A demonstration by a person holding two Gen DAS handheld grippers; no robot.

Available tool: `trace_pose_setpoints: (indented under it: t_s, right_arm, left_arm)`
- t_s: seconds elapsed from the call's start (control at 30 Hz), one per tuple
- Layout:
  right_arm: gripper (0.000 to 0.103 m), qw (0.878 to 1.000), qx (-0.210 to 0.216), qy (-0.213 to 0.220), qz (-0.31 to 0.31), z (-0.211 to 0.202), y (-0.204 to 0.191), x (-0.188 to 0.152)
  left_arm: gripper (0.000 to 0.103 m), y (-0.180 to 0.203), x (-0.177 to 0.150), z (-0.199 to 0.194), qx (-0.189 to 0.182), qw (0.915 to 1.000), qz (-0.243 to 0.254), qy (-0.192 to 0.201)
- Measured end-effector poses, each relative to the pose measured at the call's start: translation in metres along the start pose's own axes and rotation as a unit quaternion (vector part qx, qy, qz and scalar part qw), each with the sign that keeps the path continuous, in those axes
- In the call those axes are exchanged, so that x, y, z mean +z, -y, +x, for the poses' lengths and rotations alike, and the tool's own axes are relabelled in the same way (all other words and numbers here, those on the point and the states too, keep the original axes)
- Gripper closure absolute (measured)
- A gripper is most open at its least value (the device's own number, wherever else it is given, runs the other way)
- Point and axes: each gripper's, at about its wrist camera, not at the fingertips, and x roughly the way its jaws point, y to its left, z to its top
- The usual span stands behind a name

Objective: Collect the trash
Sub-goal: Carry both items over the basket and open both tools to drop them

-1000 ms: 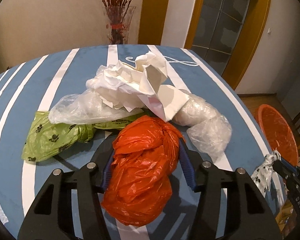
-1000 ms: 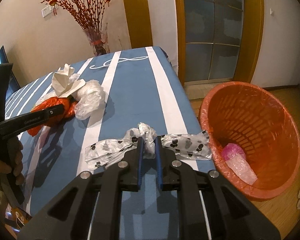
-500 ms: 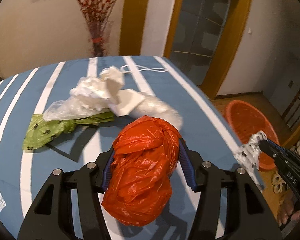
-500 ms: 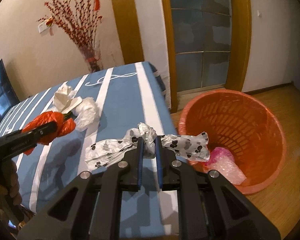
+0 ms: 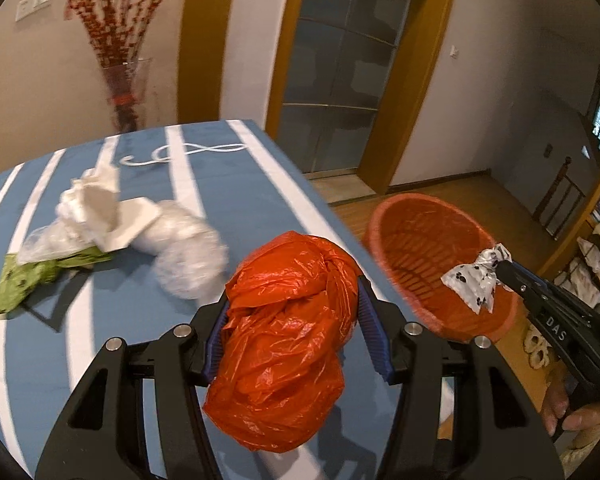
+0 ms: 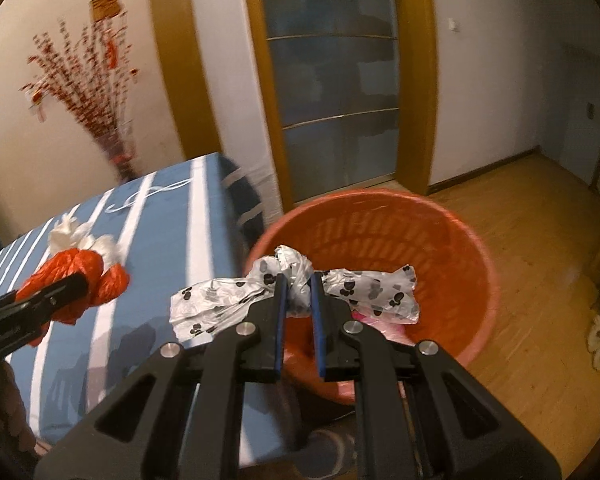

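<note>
Spreading across the left of both views: a bench (image 5: 228, 184) covered in blue cloth with white stripes, its near corner ending just beside the basket.

Standing on the wooden floor (image 6: 540, 248) by that corner: a round orange plastic mesh basket (image 5: 396, 224), mouth tilted open toward the cameras, something pink and crinkly lying at its bottom in the right wrist view (image 6: 384, 322).

Hanging in the left gripper (image 5: 292, 320), above the bench edge: a crumpled orange plastic bag (image 5: 288, 332), bulging out between the blue pads, long axis running along the fingers, knotted end pointing away toward the basket side, loose belly sagging back toward the camera. Jaws standing wide apart, squeezing the bag from both sides.

Hovering over the basket mouth in the right gripper (image 6: 298, 292): a white plastic bag printed with black paw marks (image 6: 296, 276), twisted into a strip, long axis lying crosswise to the fingers, one tail drooping left over the bench edge, the other reaching right over the basket. Jaws nearly closed, pinching the knotted middle.

Lying farther back on the bench, well apart from both grippers: a heap of crumpled white paper (image 5: 96, 200), a clear bunched plastic bag (image 5: 188, 256) touching it, and a green paw-print bag (image 5: 24, 284) stretched leftward beneath the paper.
</note>
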Motion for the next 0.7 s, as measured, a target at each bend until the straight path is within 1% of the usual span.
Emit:
trace_pose_setpoints:
  t_s: [0.1, 0.27, 0.4, 0.7]
  right_arm:
    - [0.090, 1.000, -0.019, 0.007, 0.019, 0.002, 0.021, 0.004]
    - [0.090, 0.998, -0.040, 0.017, 0.039, 0.006, 0.044, 0.009]
    - [0.090, 0.997, -0.049, 0.022, 0.048, 0.011, 0.059, 0.014]
    - [0.090, 0.996, -0.058, 0.031, 0.066, 0.025, 0.079, 0.024]
  left_arm:
    - [0.047, 0.018, 0.004, 0.010, -0.014, 0.9999, 0.004, -0.002]
    - [0.047, 0.044, 0.009, 0.025, -0.037, 0.9993, 0.010, -0.003]
    - [0.047, 0.060, 0.012, 0.037, -0.053, 0.9985, 0.014, -0.005]
    - [0.047, 0.093, 0.018, 0.062, -0.080, 0.9964, 0.026, -0.014]
